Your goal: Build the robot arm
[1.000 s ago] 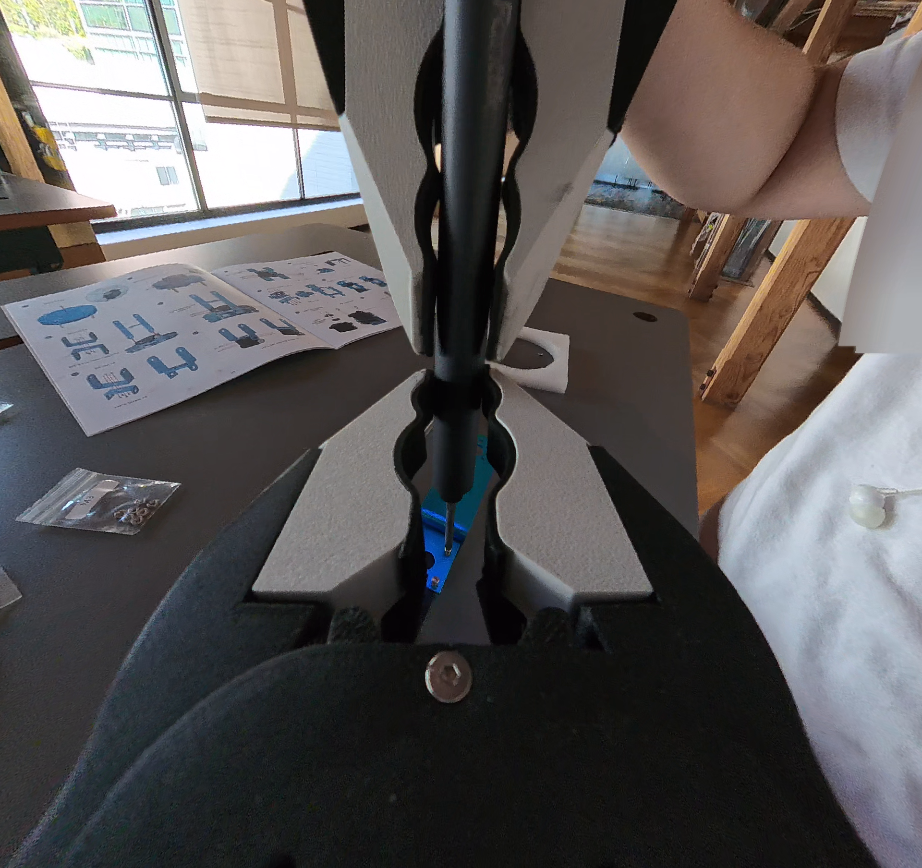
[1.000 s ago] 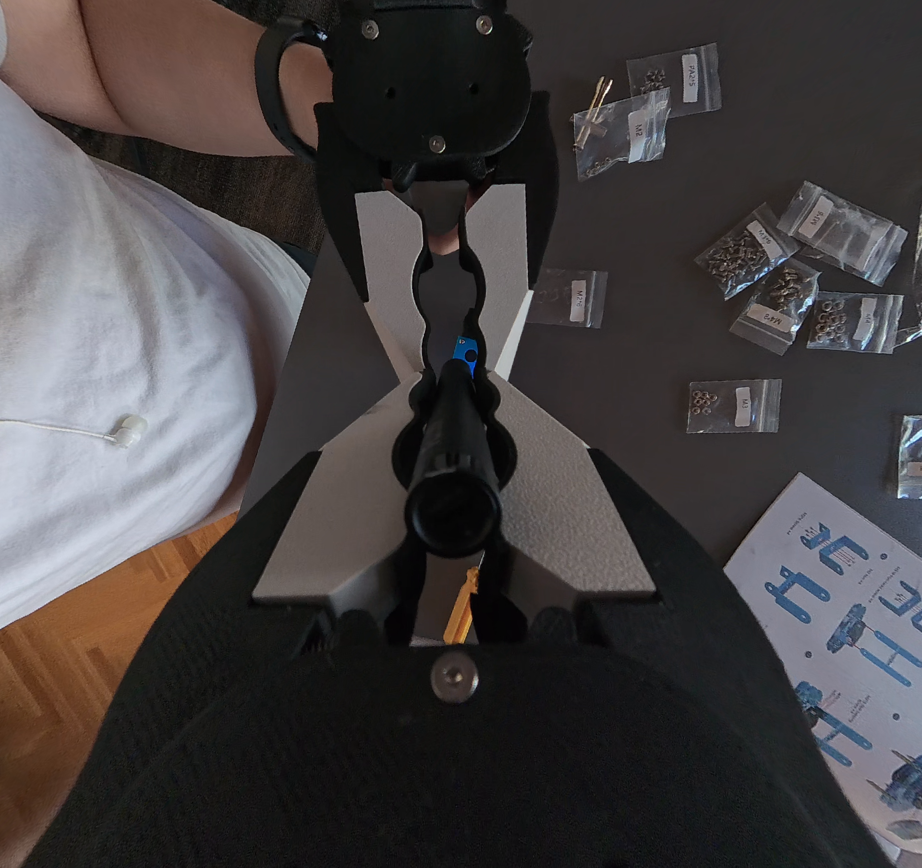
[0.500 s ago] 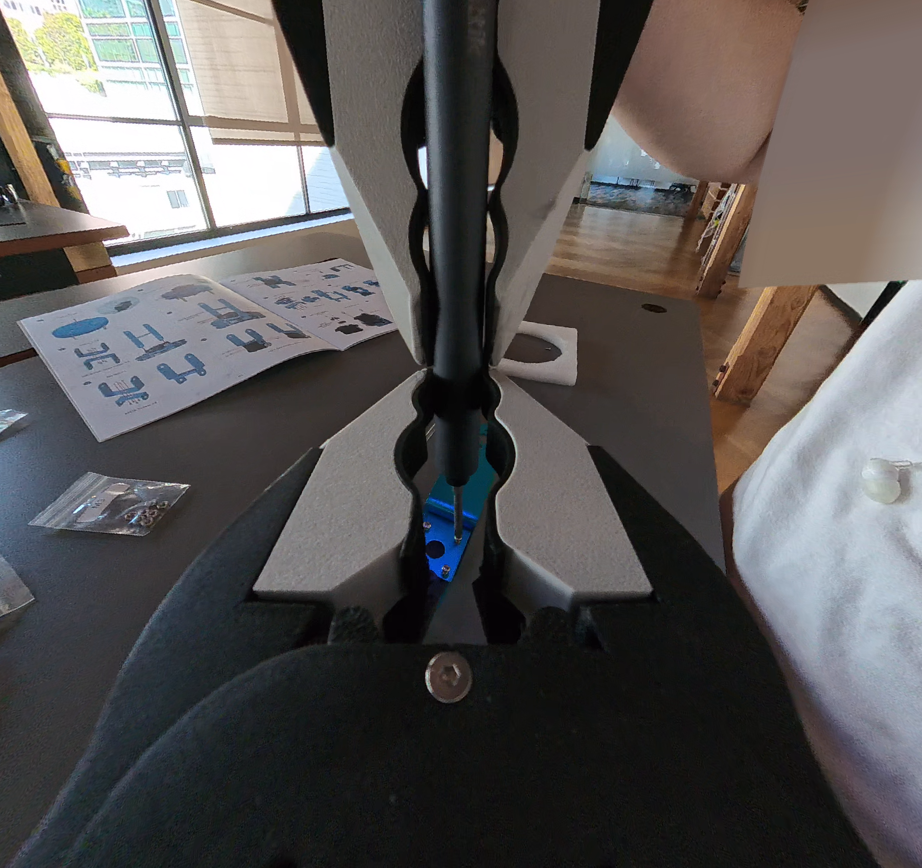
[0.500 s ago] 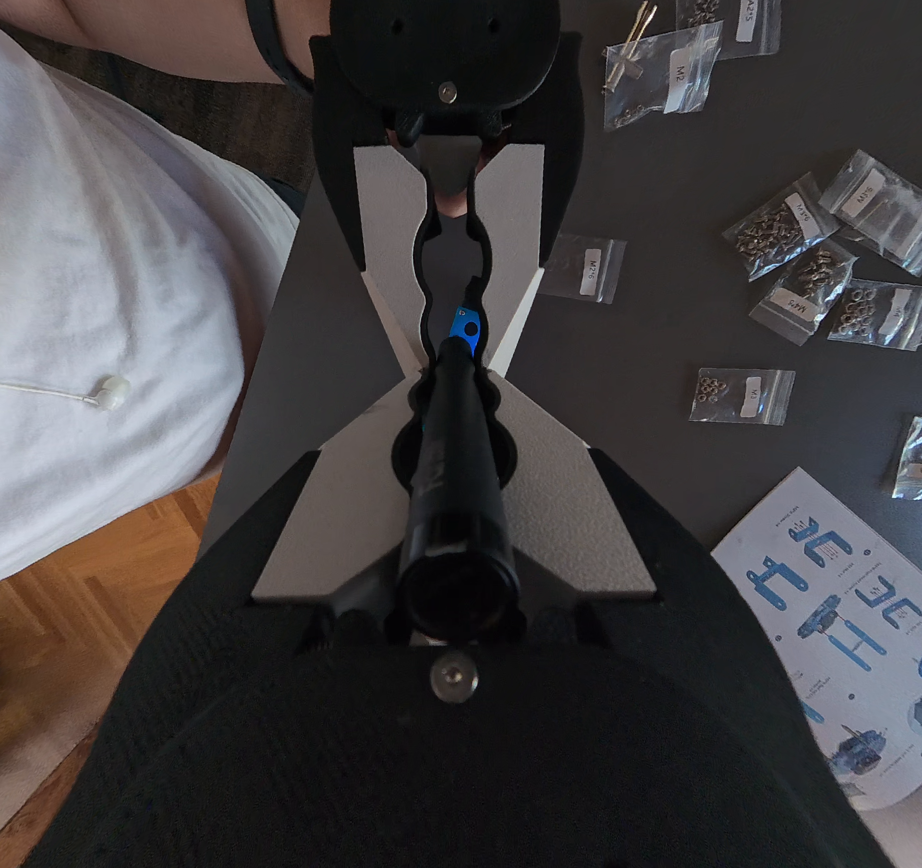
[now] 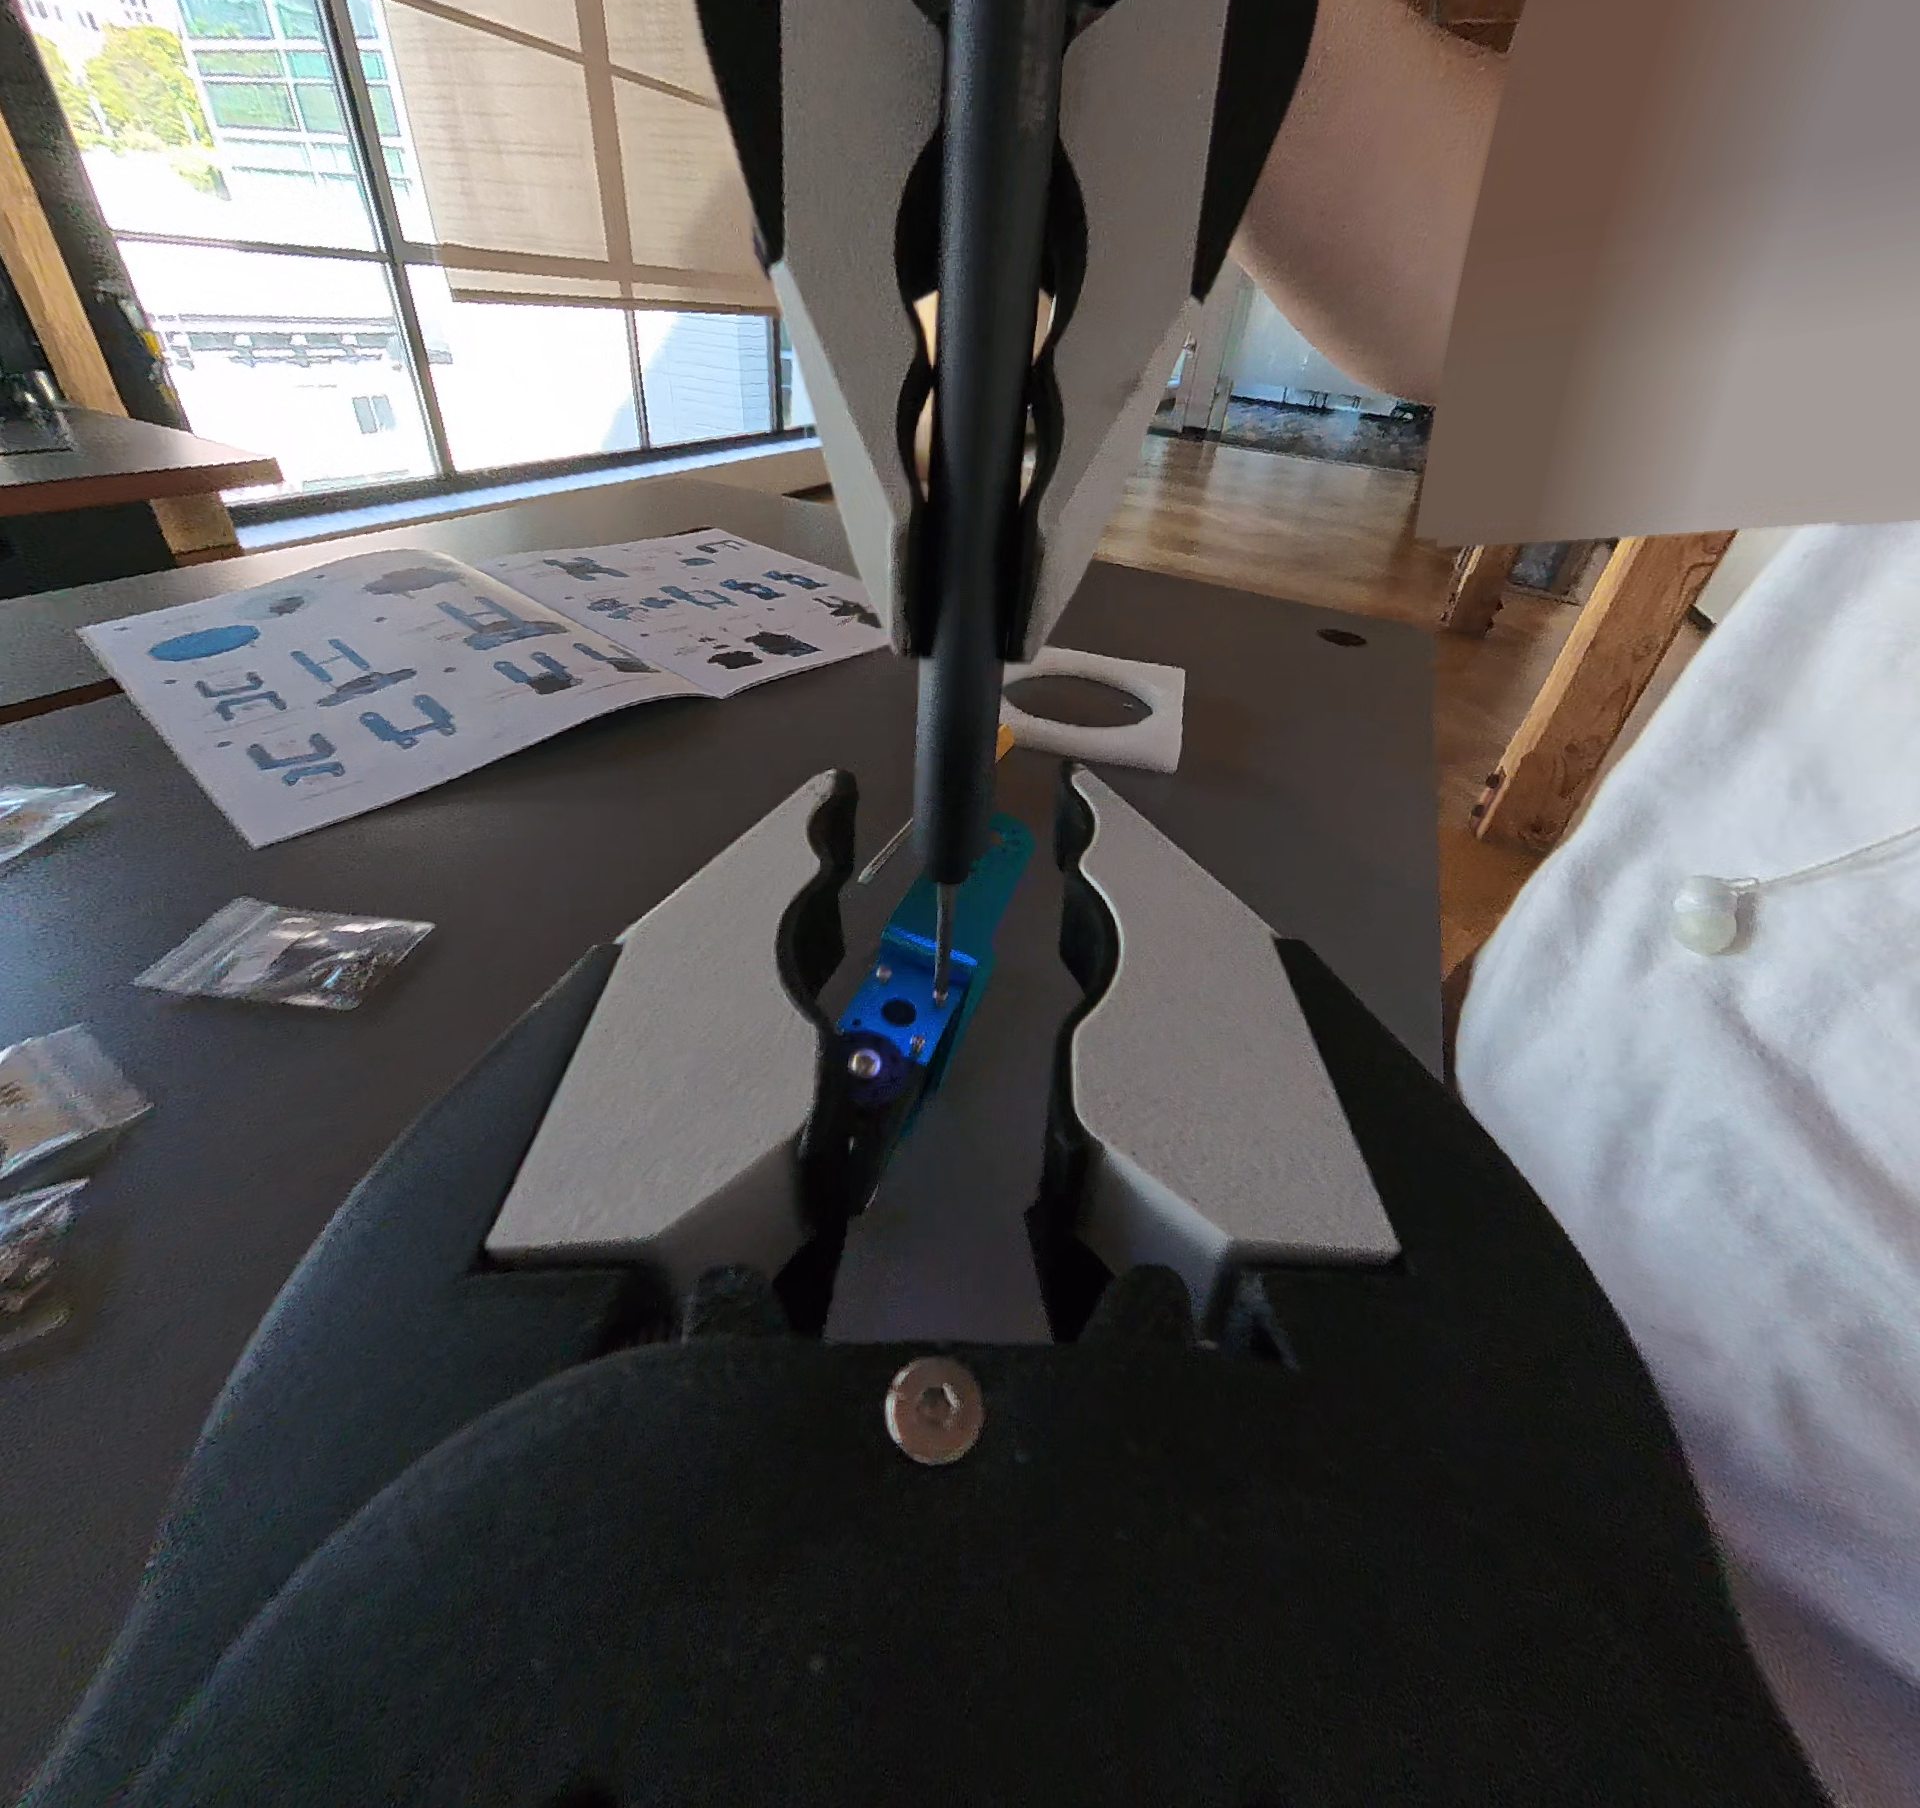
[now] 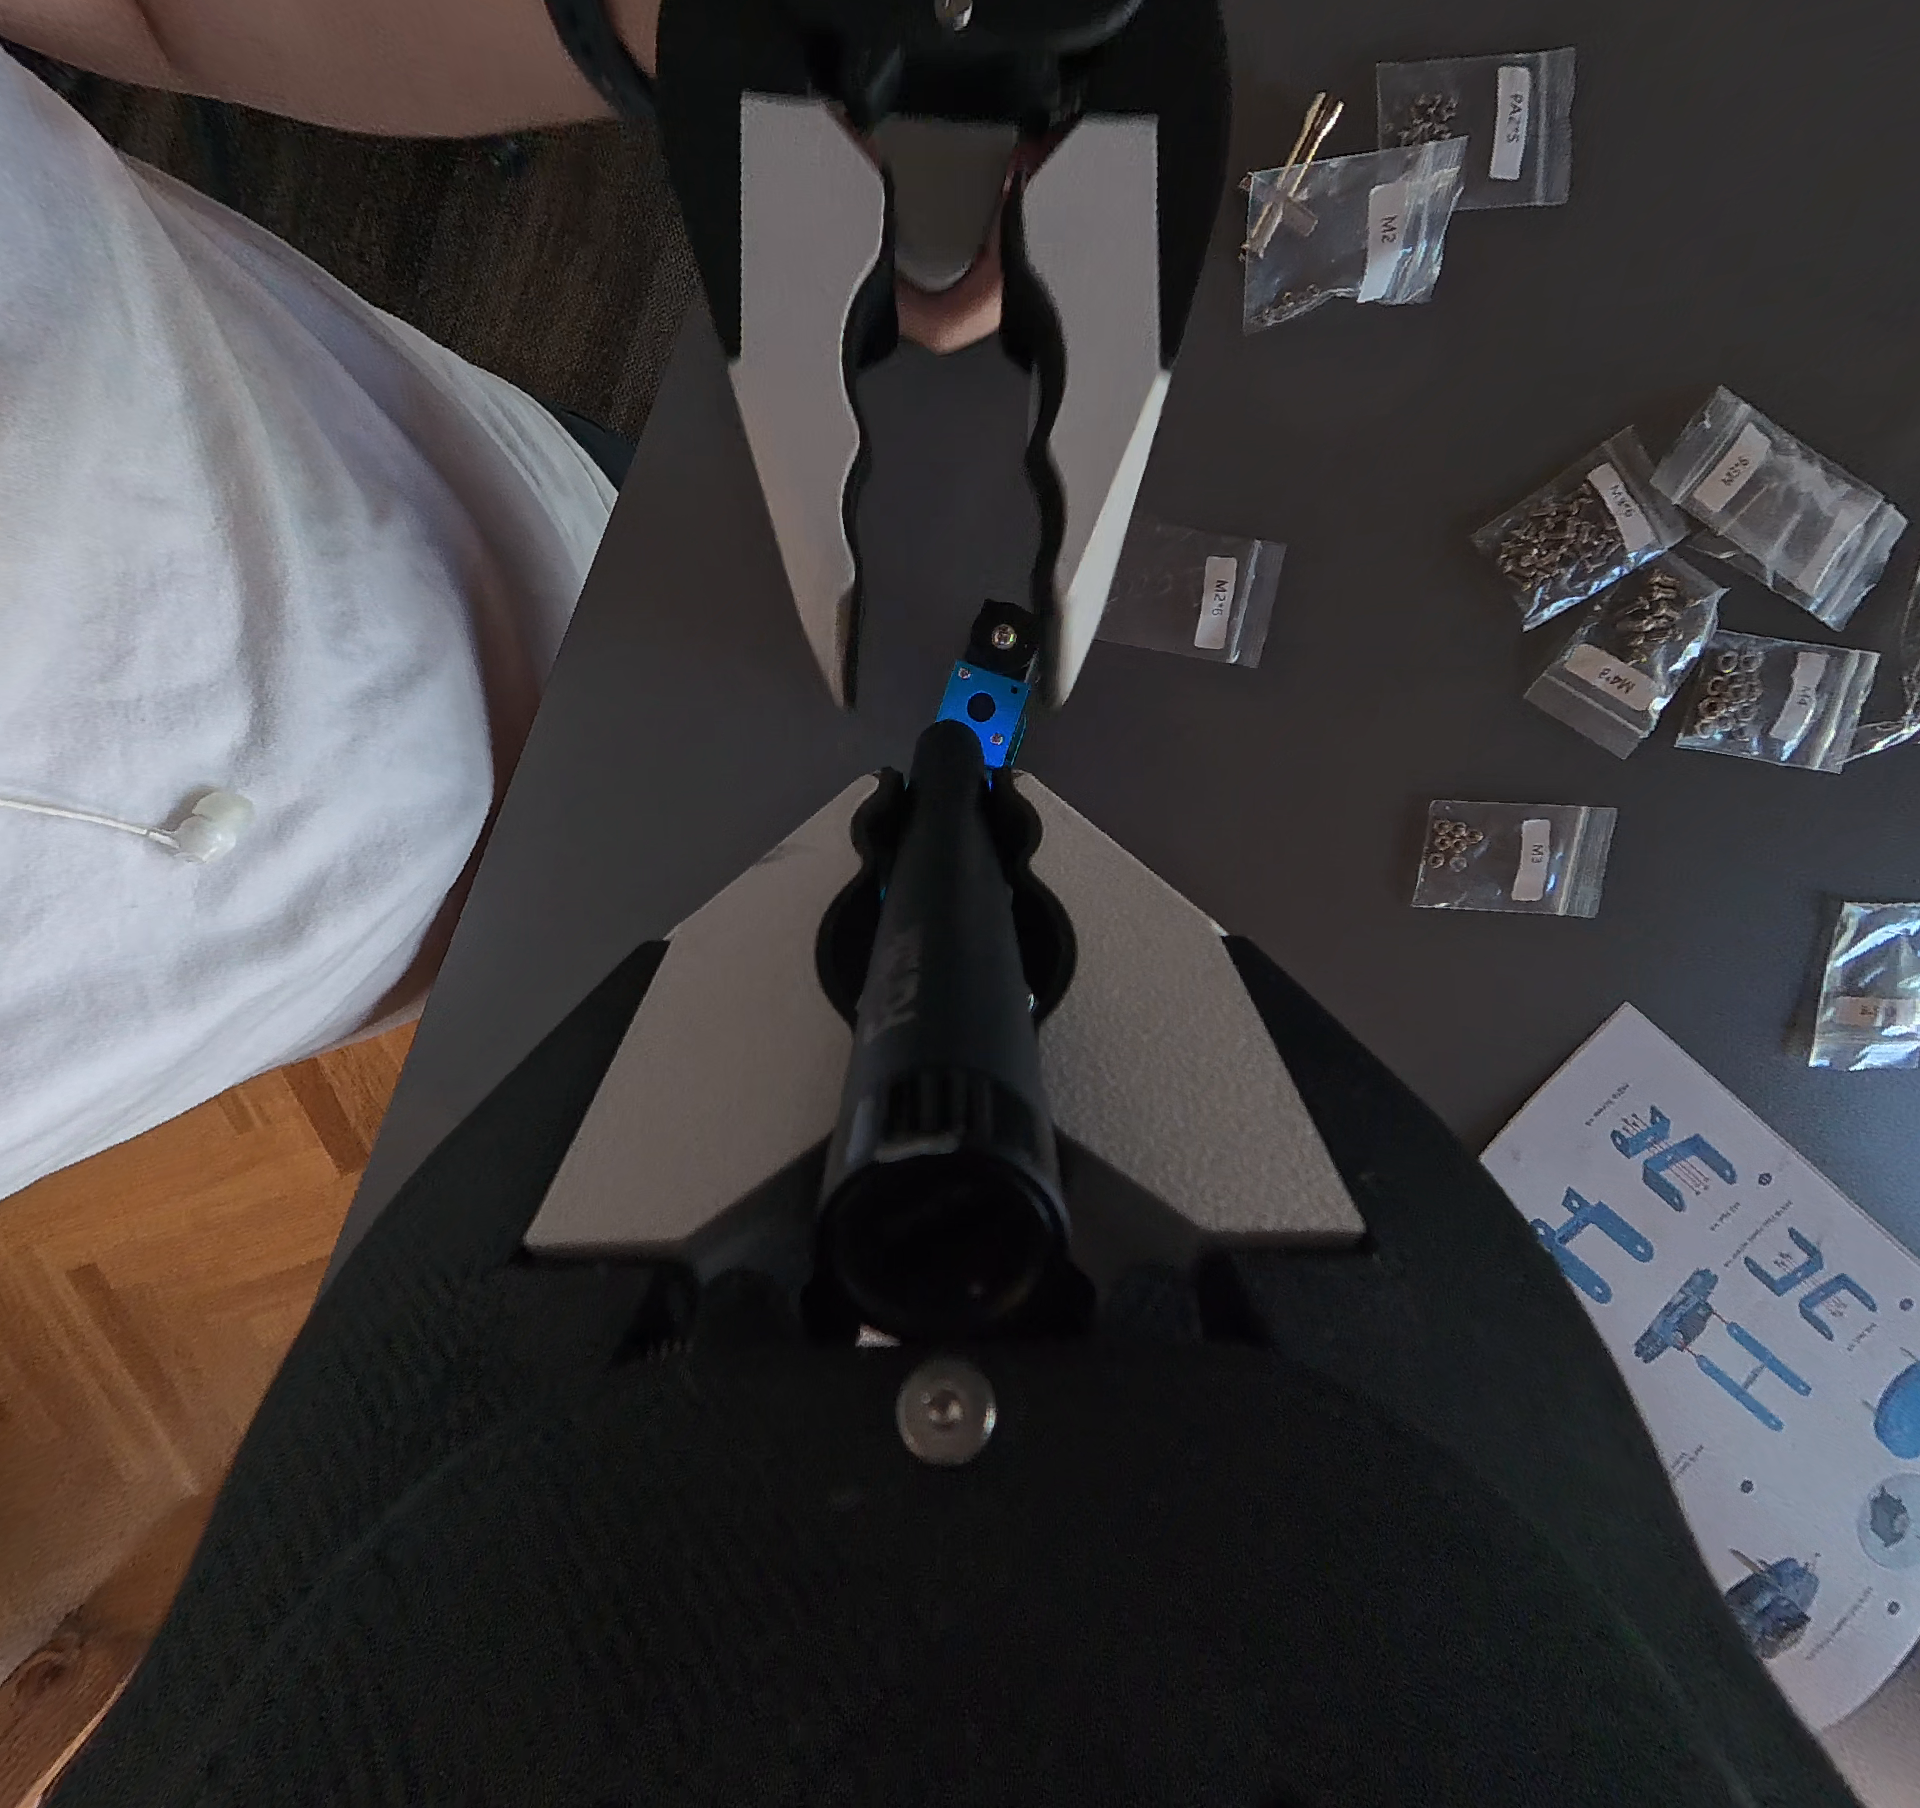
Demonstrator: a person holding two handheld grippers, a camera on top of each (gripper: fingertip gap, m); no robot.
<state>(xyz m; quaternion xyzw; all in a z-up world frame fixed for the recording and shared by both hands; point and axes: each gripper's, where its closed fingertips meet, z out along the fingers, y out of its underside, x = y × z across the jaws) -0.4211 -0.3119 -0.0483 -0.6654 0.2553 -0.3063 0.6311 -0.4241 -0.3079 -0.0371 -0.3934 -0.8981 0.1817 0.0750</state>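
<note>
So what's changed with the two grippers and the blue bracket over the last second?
The left gripper has opened: its fingers, shut around the blue bracket a second ago, now stand apart beside it. The right gripper stays clamped on the black screwdriver, whose tip remains on the bracket's top. The screw bags and instruction booklet lie unmoved on the dark table.

Lost the top of the black screwdriver (image 5: 966,408) past the upper edge in the left wrist view. Could not tell what sat under its thin tip: too small. Saw only part of the blue metal piece (image 5: 920,989), with its low end tucked behind a finger of the left tool (image 5: 951,779). Mostly covered by the screwdriver's handle in the right wrist view. Cut off the little bags (image 5: 42,1114) at the left edge, and blurry too. Cut off the booklet (image 6: 1756,1426) at the right edge, partly behind the right tool (image 6: 945,792).
</note>
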